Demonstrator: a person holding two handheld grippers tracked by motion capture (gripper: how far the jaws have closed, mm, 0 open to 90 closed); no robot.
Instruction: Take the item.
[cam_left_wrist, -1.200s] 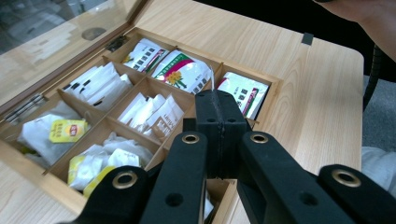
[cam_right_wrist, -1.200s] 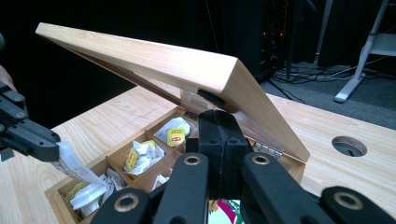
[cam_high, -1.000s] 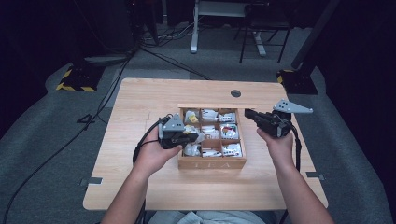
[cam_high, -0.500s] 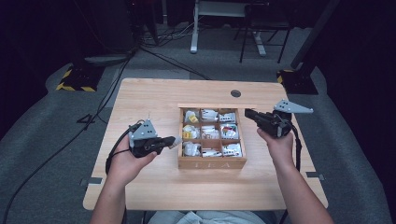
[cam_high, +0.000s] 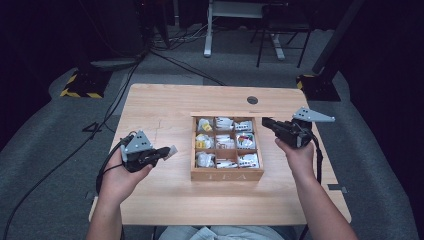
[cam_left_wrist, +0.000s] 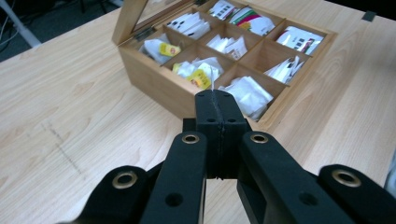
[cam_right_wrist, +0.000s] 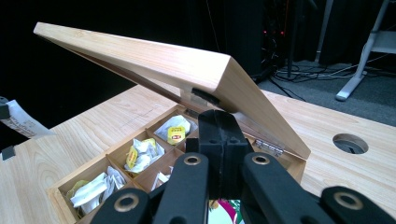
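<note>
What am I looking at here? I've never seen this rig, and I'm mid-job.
There is no robot. A person holds a tool with two black jaws in each hand. One picture looks down on the table. The other two come from cameras riding on the tools. A wooden tea box with nine compartments of tea bags sits there. The left gripper has its jaws shut on one tea bag beside the box. The right gripper, jaws shut, sits under the raised lid.

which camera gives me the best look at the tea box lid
The right gripper view: the lid stands tilted over the compartments, its underside and hinge plain, with the right tongs under its edge. The left gripper view catches just a corner of it. From the high view it shows as a thin strip.
</note>
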